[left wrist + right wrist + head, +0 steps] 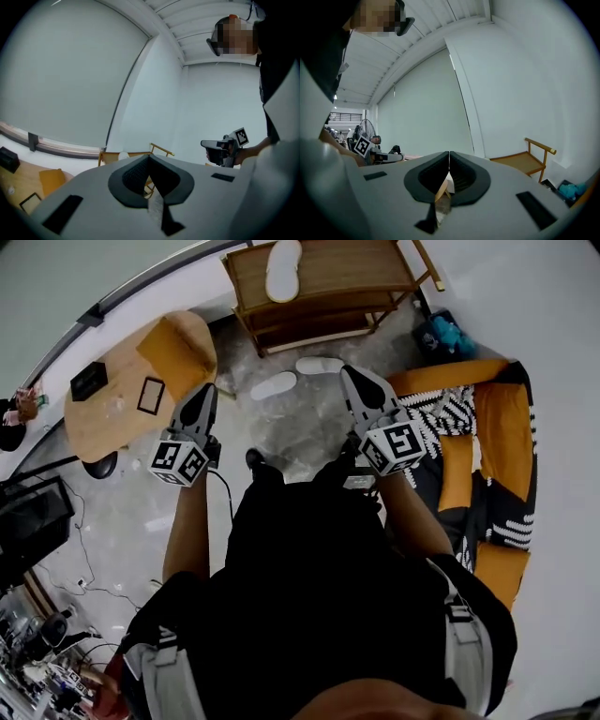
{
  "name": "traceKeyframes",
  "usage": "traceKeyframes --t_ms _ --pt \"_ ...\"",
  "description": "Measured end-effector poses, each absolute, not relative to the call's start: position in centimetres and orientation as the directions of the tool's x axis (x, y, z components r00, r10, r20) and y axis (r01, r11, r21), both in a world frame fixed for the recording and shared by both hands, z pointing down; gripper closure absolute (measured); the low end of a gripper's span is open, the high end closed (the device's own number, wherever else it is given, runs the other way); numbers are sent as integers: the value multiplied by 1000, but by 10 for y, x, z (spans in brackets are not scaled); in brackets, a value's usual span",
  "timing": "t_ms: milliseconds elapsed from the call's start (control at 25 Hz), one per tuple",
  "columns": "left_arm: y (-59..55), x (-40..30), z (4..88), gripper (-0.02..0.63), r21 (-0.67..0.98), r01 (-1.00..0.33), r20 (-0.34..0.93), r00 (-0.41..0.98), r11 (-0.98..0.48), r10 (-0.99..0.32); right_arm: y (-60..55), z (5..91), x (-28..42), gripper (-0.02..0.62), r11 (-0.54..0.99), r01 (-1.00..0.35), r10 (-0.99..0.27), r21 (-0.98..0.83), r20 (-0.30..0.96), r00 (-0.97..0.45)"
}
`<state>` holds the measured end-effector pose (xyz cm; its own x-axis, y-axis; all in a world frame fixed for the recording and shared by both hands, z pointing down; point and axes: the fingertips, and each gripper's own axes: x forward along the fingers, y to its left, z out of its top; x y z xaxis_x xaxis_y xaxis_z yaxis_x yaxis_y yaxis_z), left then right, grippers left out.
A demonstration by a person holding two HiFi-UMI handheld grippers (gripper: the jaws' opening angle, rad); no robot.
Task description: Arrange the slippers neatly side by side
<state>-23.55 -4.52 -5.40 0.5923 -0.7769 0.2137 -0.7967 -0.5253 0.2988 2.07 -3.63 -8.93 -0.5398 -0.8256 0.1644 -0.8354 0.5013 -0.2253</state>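
Two white slippers lie apart on the grey floor in the head view, one [274, 385] angled at the left, the other [321, 365] lying crosswise further back. A third white slipper [283, 268] rests on top of the wooden bench [375, 273]. My left gripper [210, 392] hangs in the air to the left of the floor slippers, jaws closed tip to tip with nothing held [149, 157]. My right gripper [350, 373] hovers just right of the far slipper, its jaws also meeting at the tip and holding nothing [449, 153]. Both point roughly level, so neither gripper view shows the floor slippers.
A rounded wooden table [112, 399] with an orange cushion [176, 351] stands at the left. An orange sofa [502, 442] with striped cushions fills the right. A blue toy [444, 334] lies by the bench. Cables run over the floor at the lower left. The person's legs stand just behind the slippers.
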Motion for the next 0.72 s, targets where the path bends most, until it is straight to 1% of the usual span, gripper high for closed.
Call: traceKeyframes --t_ms 80,200,320,440,560,720 --pt "-47 -245 -41 592 314 -818 227 557 -481 -799 -40 -83 30 563 506 -835 -818 -215 188 -544" --pt "-48 -242 -27 592 310 -838 247 527 -449 -813 -46 -60 54 563 494 -840 -807 -223 242 -538" --pt "-51 -227 -13 592 287 -839 265 534 -463 -803 -55 -26 71 563 476 -842 -787 -254 303 -537" --pt "-59 -216 15 592 282 -835 286 544 -473 -789 -69 11 71 563 482 -830 -763 -281 330 -556" --pt "-64 -205 54 592 298 -828 310 554 -475 -772 -82 55 68 563 486 -819 -743 -305 350 -571" --pt "-59 -187 117 592 308 -812 357 581 -495 -731 -93 132 82 563 473 -828 -727 -299 399 -559"
